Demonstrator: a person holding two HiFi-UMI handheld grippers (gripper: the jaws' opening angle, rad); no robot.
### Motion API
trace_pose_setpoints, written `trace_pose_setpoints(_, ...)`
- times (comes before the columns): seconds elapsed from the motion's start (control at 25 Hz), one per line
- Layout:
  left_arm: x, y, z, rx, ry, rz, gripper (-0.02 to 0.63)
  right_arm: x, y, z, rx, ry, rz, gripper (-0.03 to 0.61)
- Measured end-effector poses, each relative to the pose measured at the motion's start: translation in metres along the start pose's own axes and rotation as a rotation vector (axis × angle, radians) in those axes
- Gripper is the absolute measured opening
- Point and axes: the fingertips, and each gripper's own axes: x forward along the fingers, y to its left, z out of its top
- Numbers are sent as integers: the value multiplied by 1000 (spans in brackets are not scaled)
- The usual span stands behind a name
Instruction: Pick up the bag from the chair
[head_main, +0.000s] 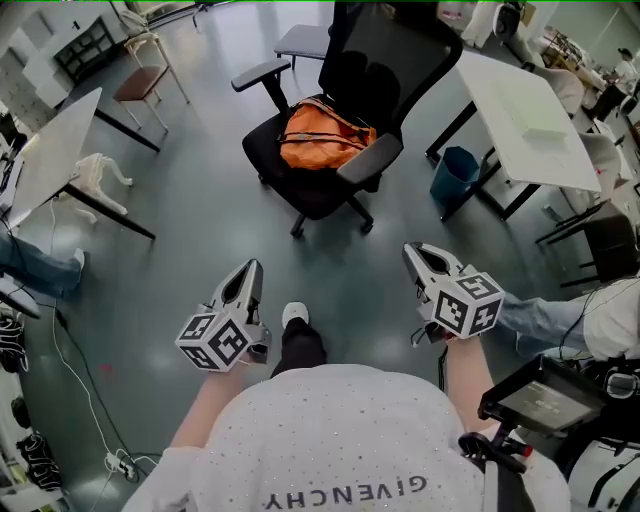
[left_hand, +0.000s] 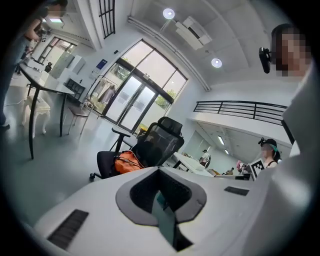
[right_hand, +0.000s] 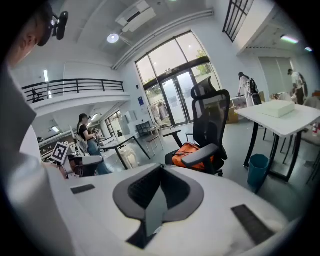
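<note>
Grey office floor (head_main: 200, 220), white table (head_main: 520, 110) at right. Orange bag (head_main: 322, 135) lies on seat of black chair (head_main: 385, 60), untouched. Left gripper (head_main: 250, 270), right gripper (head_main: 415, 252): jaws pressed together, empty, well apart from chair. Nothing done yet; approach, grasp, lift all left.

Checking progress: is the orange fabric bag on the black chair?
On: the orange fabric bag lies on the seat of the black office chair.
</note>
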Motion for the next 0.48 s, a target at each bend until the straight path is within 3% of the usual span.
trace_pose_setpoints(0.16,35,35,45,23,12,-44,3,47,6,43,61,-51,-29,5)
trace_pose_setpoints(0.28,61,51,79,36,15,-92,2,70,5,72,66,-92,-94,5)
trace_pose_setpoints(0.48,98,64,116,85,43,-163,3,95,8,105,68,-150,-133,5)
